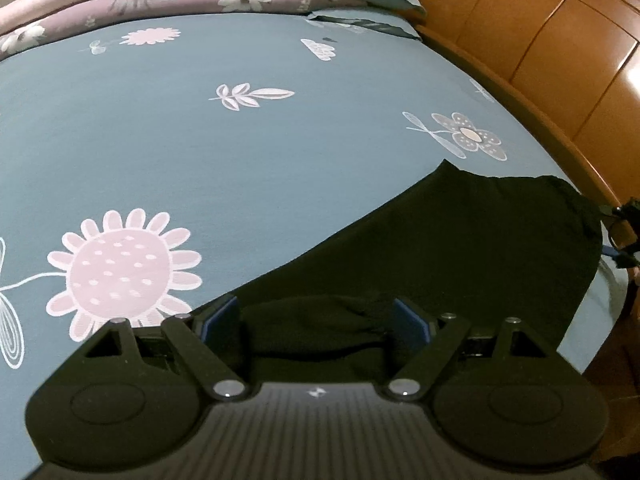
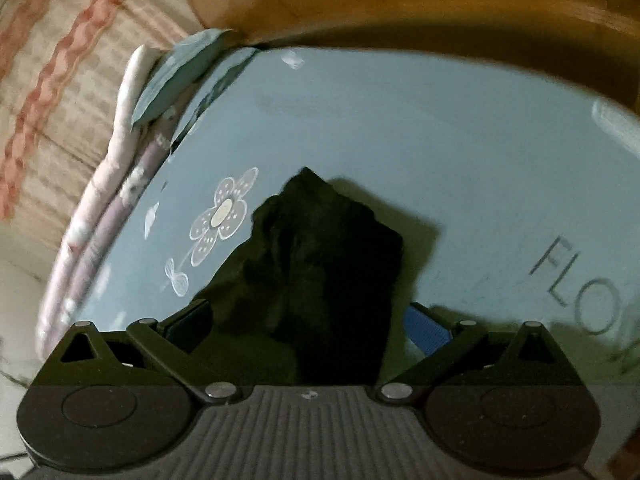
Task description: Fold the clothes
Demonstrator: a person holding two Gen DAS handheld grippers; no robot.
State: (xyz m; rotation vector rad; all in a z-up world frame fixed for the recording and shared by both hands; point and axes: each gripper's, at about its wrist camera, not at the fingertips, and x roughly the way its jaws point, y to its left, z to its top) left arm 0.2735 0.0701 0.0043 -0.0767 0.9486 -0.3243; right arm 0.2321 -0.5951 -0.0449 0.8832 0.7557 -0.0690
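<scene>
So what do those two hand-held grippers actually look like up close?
Both look alike. The left hand-held gripper has a black ribbed body with a small white mark at its centre, two round black discs at the sides, and angled black link arms joined by silver pins. Its fingers carry blue pads. The right hand-held gripper matches, with a blue pad showing. No cables or sleeves show.
</scene>
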